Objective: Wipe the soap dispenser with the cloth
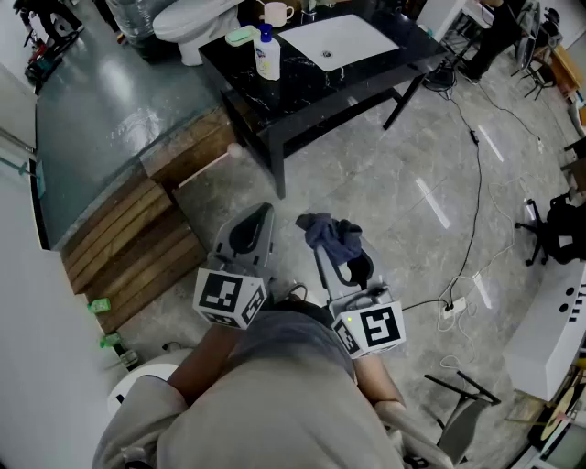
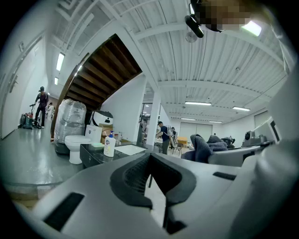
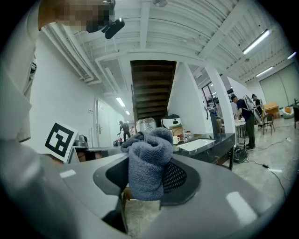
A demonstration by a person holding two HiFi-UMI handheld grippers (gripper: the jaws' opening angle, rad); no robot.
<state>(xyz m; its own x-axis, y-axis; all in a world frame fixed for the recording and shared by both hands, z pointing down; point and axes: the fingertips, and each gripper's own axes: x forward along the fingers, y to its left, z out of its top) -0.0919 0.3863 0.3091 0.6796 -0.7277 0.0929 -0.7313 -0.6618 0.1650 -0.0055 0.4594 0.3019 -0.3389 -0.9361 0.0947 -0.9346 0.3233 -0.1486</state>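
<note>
A white soap dispenser (image 1: pixel 266 55) with a blue pump stands on the black table (image 1: pixel 311 87), far ahead of both grippers; it also shows in the left gripper view as the soap dispenser (image 2: pixel 109 144). My right gripper (image 1: pixel 342 259) is shut on a crumpled blue-grey cloth (image 1: pixel 331 234), which bulges up between its jaws as the cloth (image 3: pixel 148 163) in the right gripper view. My left gripper (image 1: pixel 259 214) is held level beside it, shut with nothing in it (image 2: pixel 150 175). Both are held close to the person's body, above the floor.
A white sink (image 1: pixel 339 41) is set in the table, with a mug (image 1: pixel 275 13) and a green soap dish (image 1: pixel 241 35) behind the dispenser. A toilet (image 1: pixel 188 23) stands beyond. Wooden steps (image 1: pixel 137 238) lie at the left, and cables (image 1: pixel 472 229) run across the floor at the right.
</note>
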